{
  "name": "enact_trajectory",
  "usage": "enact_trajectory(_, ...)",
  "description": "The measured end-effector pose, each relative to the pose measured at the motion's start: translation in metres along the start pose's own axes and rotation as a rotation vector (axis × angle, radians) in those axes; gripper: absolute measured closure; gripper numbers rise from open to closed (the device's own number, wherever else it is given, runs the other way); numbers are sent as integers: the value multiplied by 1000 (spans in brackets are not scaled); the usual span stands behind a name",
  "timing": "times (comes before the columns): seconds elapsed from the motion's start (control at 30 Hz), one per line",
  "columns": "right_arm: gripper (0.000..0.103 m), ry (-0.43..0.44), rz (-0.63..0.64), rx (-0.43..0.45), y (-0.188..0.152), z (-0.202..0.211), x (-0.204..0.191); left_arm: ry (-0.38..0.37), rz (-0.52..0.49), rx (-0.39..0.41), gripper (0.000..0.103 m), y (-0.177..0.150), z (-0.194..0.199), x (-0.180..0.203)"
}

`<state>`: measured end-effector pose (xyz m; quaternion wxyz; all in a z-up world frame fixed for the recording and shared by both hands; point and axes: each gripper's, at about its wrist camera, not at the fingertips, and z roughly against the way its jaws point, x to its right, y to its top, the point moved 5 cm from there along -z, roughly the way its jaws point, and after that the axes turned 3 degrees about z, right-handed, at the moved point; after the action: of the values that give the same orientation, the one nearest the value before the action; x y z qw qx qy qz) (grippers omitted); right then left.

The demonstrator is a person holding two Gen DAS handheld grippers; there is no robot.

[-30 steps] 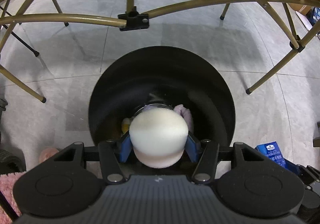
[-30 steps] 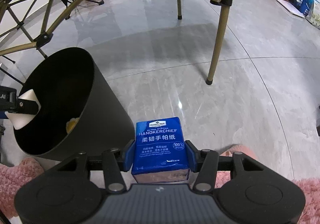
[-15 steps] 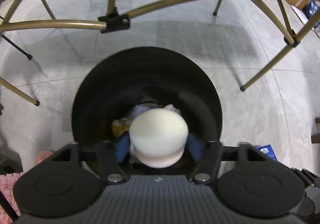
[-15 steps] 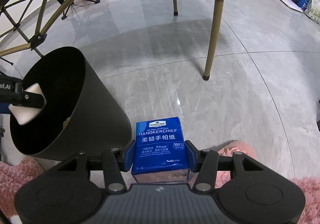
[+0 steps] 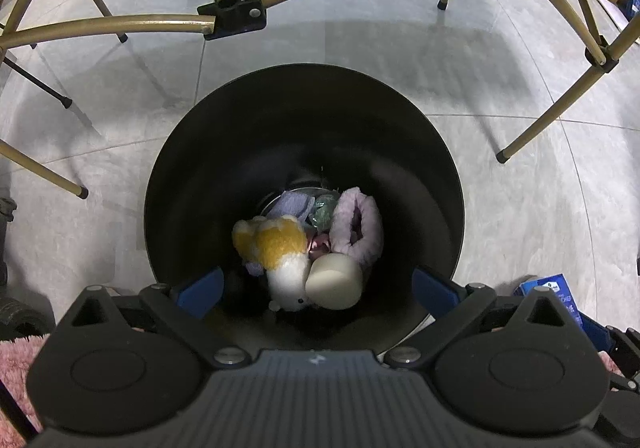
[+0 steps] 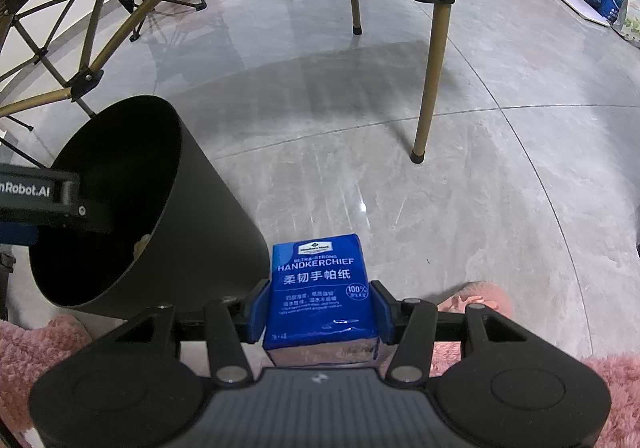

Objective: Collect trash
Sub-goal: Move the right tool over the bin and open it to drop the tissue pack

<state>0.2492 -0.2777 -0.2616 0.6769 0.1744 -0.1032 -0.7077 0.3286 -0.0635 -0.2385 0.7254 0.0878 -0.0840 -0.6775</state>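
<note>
One item down: the left gripper (image 5: 316,284) jaws are opening, nothing between them, and the cream sponge (image 5: 335,280) has dropped into the black bin (image 5: 436,176). Right gripper (image 6: 318,312) is clamped on the blue tissue pack (image 6: 320,288) beside it, likely next.

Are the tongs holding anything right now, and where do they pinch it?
The right tongs pinch the blue tissue pack by its two long sides, near its lower end. The left tongs are opening over the black bin, holding nothing.
</note>
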Motion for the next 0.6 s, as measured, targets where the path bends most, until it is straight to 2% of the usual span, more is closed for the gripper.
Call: enact_trajectory(0.6,52,23,44,80,12,24,-29,2,36,51,0,-8,17,-27)
